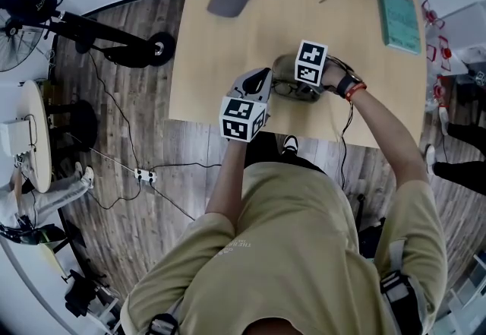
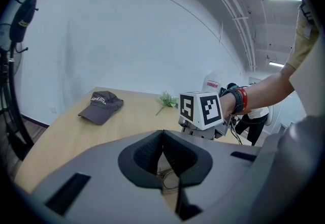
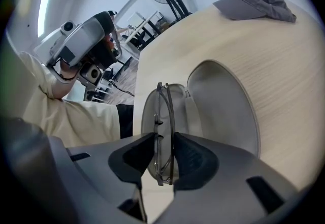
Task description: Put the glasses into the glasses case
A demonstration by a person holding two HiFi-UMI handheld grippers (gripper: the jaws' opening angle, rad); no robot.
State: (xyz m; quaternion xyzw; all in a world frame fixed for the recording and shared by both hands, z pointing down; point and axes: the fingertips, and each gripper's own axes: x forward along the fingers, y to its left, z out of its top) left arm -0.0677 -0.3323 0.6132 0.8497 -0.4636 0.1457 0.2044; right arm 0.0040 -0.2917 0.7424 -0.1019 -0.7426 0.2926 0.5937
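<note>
With the right claw (image 3: 162,140) pinching the folded glasses (image 3: 158,111), we lower them level into the open glasses case (image 3: 223,111).

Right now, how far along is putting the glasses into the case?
Done: the glasses case lies open on the table. In hand: the right gripper clamps the folded glasses over the open case. Remaining: lower them in, release, shut the case.
</note>
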